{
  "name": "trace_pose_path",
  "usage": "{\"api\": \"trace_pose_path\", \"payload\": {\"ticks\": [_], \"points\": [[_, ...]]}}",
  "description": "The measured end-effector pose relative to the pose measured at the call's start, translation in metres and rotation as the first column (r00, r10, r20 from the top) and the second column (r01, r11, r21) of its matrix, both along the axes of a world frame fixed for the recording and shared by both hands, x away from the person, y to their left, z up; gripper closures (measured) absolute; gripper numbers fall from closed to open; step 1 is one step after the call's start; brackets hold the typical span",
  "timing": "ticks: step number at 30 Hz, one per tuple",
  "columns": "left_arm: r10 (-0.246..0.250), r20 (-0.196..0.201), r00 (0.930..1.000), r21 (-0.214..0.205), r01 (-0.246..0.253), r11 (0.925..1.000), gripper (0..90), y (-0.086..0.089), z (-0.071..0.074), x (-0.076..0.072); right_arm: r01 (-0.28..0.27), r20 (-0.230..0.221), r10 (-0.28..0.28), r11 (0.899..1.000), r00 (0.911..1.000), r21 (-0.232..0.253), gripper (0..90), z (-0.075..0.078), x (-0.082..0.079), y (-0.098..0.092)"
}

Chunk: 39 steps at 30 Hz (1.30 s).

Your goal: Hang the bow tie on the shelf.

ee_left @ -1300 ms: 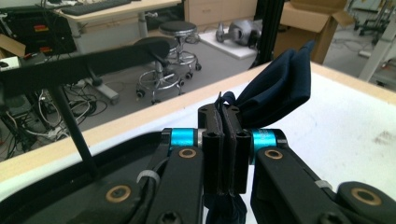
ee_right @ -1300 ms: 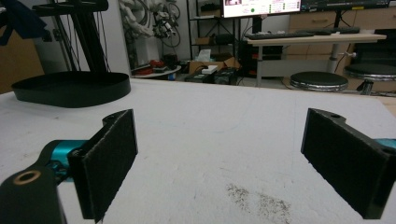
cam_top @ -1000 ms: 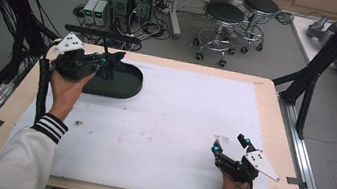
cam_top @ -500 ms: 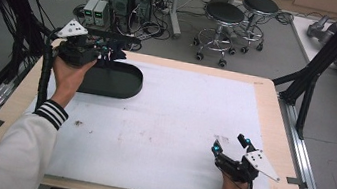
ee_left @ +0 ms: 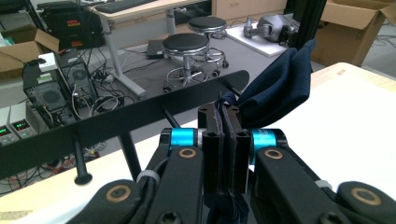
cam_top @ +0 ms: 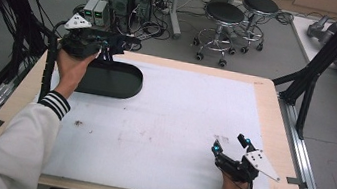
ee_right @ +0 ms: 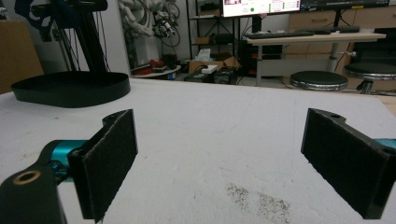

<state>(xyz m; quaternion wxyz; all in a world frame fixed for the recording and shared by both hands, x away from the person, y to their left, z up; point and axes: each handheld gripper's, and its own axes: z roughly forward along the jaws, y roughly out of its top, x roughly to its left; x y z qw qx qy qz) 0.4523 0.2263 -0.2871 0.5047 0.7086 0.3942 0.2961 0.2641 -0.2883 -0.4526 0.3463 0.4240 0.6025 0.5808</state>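
at ten o'clock on the white table mat (cam_top: 172,120), the left gripper (ee_left: 223,122) is clamped on dark blue cloth (ee_left: 280,88) above a black rack (ee_left: 116,123).
right gripper (cam_top: 231,147) rests at five o'clock, jaws apart; black tray (cam_top: 108,79) sits at ten, stools (cam_top: 225,13) stand on grey floor beyond.

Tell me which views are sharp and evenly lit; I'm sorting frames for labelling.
High view: even light, slightly soft, no glare on the white foam mat. Left gripper view: the dark blue cloth in the left gripper is crisp. Right gripper view: the right gripper pads are near and soft; the black oval tray is sharper.
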Motion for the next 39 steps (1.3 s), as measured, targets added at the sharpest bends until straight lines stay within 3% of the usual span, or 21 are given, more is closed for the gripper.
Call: {"api": "trace_pose_path", "payload": {"ticks": [14, 18, 24, 39], "points": [[0.048, -0.017, 0.9987, 0.003, -0.048, 0.9989, 87.0, 0.007, -0.01, 0.015, 0.002, -0.001, -0.002, 1.0, 1.0, -0.001, 9.8, 0.0, 0.0, 0.0], [0.064, -0.014, 0.9978, 0.022, -0.064, 0.9977, 87.0, 0.008, -0.013, 0.018, 0.002, -0.001, -0.002, 1.0, 1.0, -0.001, 9.8, 0.0, 0.0, 0.0], [0.088, -0.003, 0.9961, 0.043, -0.088, 0.9952, 87.0, 0.006, -0.014, 0.02, 0.001, 0.0, -0.001, 1.0, 1.0, -0.001, 9.8, 0.0, 0.0, 0.0], [0.139, -0.019, 0.9901, 0.074, -0.137, 0.9877, 86.9, 0.007, -0.024, 0.021, 0.001, 0.0, -0.001, 1.0, 1.0, -0.001, 9.7, 0.0, 0.0, 0.0]]}}
